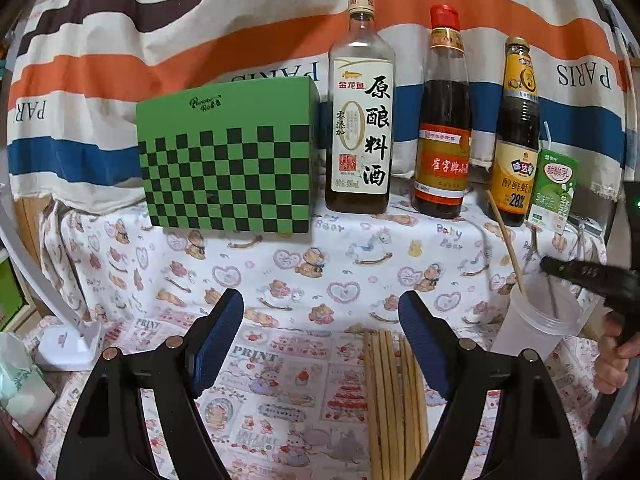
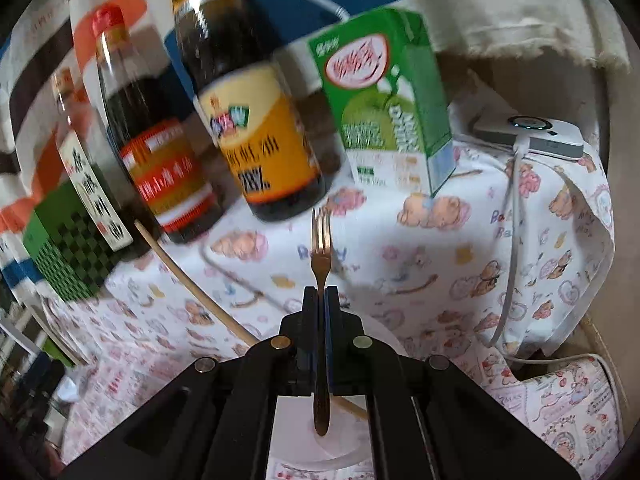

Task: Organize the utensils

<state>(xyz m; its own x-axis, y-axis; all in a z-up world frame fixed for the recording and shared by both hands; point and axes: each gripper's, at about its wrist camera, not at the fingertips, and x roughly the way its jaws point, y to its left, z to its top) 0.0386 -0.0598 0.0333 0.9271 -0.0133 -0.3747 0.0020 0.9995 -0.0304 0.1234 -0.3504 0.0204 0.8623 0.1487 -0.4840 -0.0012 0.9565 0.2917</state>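
A bundle of several wooden chopsticks (image 1: 394, 400) lies on the printed tablecloth, between my left gripper's fingers and close to the right one. My left gripper (image 1: 322, 320) is open just above them and holds nothing. A translucent plastic cup (image 1: 536, 320) stands at the right with one chopstick (image 1: 506, 240) leaning in it. My right gripper (image 2: 320, 292) is shut on a metal fork (image 2: 320, 248), tines pointing forward. The fork's handle end hangs over the cup (image 2: 304, 440). From the left wrist camera, that gripper (image 1: 560, 268) hovers over the cup's rim.
At the back stand a green checkered box (image 1: 228, 160), three sauce bottles (image 1: 360, 120) and a green drink carton (image 1: 554, 192). A white device (image 2: 532, 136) with a cable lies at the far right edge. A white lamp base (image 1: 68, 344) and a tissue pack (image 1: 20, 384) sit left.
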